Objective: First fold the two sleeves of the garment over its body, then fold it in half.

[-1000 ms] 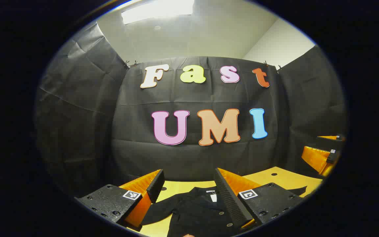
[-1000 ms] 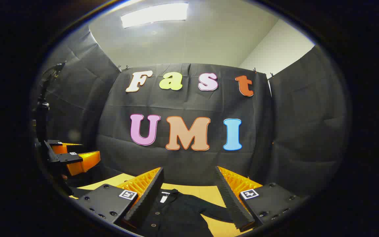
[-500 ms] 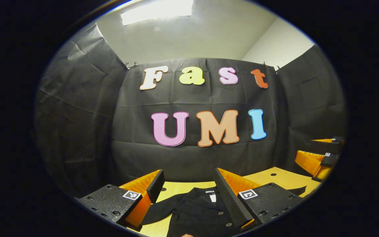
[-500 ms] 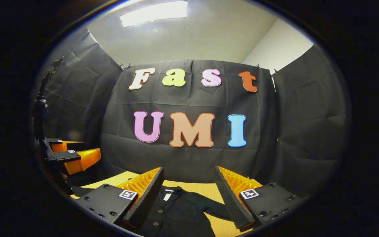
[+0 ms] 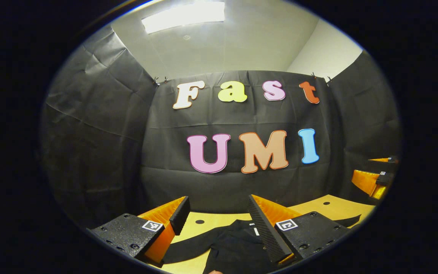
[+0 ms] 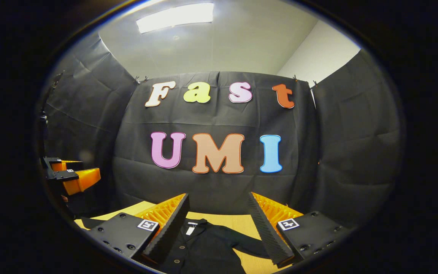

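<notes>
A black buttoned shirt lies flat on the yellow table, collar with a white tag toward the booth wall. Its one sleeve stretches out to the left. My left gripper hovers open above the collar area, nothing between its fingers. In the right gripper view the shirt lies below my right gripper, which is also open and holds nothing. The other sleeve runs to the right under one finger. The left gripper appears far left, and the right gripper far right in the left gripper view.
The table ends at the black cloth wall just behind the collar. Small round holes dot the tabletop. Bare wood lies on both sides of the shirt.
The left gripper has swung a little to the left, so the shirt sits more to the right under it. In the right gripper view the left gripper has drifted farther left. Both stay open.
</notes>
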{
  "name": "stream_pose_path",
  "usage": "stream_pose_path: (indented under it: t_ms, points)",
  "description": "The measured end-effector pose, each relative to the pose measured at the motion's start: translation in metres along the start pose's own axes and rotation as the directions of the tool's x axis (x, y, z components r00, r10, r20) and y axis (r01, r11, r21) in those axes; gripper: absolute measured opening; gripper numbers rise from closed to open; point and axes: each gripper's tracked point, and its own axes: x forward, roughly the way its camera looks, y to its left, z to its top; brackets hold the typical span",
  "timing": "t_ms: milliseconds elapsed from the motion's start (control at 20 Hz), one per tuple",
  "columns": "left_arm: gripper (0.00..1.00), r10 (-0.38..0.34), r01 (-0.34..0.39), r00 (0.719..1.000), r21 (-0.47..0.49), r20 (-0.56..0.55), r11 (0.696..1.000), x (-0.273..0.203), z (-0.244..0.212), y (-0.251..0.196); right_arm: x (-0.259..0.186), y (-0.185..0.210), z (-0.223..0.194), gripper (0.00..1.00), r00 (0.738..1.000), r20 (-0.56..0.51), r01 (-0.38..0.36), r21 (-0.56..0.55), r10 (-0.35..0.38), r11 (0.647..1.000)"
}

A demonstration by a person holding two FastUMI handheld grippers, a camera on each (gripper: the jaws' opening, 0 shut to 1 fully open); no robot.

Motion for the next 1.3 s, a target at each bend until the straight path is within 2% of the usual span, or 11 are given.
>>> stream_pose_path:
  t_ms: [200, 550, 800, 1100, 1300]
  points:
    - [0.92, 0.013, -0.013, 1.0, 0.002, -0.019, 1.0, -0.001, -0.006, 0.006, 0.003, 0.007, -0.008, 0.98, 0.999, -0.029, -0.021, 0.002, 0.021, 1.0]
    - [0.93, 0.029, -0.032, 0.998, -0.06, -0.049, 0.998, -0.002, -0.021, 0.02, 0.009, 0.009, -0.005, 0.98, 1.0, -0.024, 0.003, -0.007, -0.003, 1.0]
    - [0.93, 0.024, -0.029, 0.998, -0.094, -0.062, 0.995, 0.001, -0.027, 0.031, 0.012, 0.007, -0.001, 0.99, 0.999, -0.013, 0.035, -0.004, -0.035, 0.999]
    - [0.93, 0.02, -0.026, 0.998, -0.103, -0.06, 0.994, 0.006, -0.038, 0.041, 0.012, -0.016, 0.007, 0.99, 0.992, 0.016, 0.129, -0.012, -0.129, 0.992]
    - [0.92, 0.058, -0.068, 0.995, -0.119, -0.079, 0.991, 0.016, -0.045, 0.039, 0.027, -0.034, 0.002, 0.99, 0.99, 0.001, 0.14, -0.01, -0.14, 0.99]
